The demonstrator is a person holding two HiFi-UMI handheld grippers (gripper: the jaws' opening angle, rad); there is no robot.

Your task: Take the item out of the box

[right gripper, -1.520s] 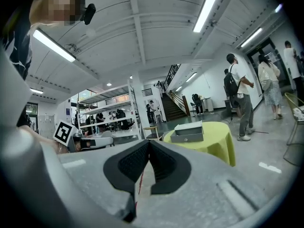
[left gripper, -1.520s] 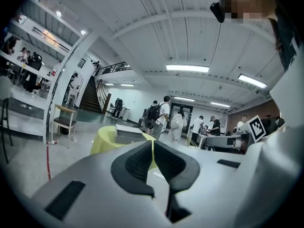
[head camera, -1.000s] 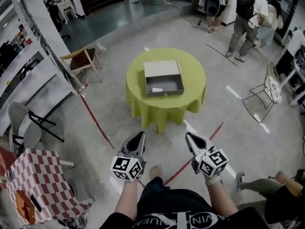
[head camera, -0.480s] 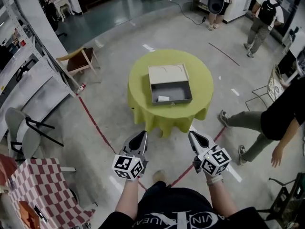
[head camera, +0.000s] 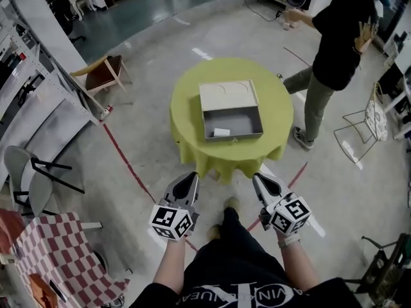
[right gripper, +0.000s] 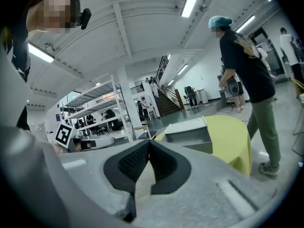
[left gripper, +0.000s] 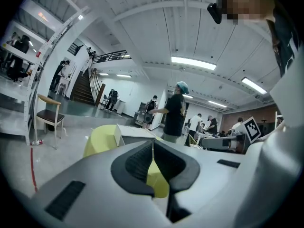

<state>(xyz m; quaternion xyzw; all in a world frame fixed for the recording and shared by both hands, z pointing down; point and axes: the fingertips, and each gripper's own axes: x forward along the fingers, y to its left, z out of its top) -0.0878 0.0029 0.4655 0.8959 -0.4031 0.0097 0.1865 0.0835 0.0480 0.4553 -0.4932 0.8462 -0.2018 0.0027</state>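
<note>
An open grey box (head camera: 232, 122) with its pale lid folded back lies on a round table (head camera: 282, 114) draped in yellow-green cloth. A small white item (head camera: 221, 132) rests inside it near the front left. Both grippers hang well short of the table, over the floor. My left gripper (head camera: 189, 180) is shut, jaws tip to tip with nothing between them. My right gripper (head camera: 261, 181) is also shut and holds nothing. The left gripper view shows the box (left gripper: 134, 133) and table (left gripper: 102, 137) beyond its jaws; the right gripper view shows the box (right gripper: 187, 132) too.
A person in a black top (head camera: 331, 43) walks just right of the table. A wooden chair (head camera: 106, 72) stands to the far left, shelving (head camera: 32, 88) along the left wall, a folding chair (head camera: 29, 165) and a checkered-cloth table (head camera: 54, 255) at near left. Red tape lines (head camera: 125, 159) cross the floor.
The table and box have come slightly nearer in the head view. The person in black has moved from the right edge up beside the table. Both grippers stay shut.
</note>
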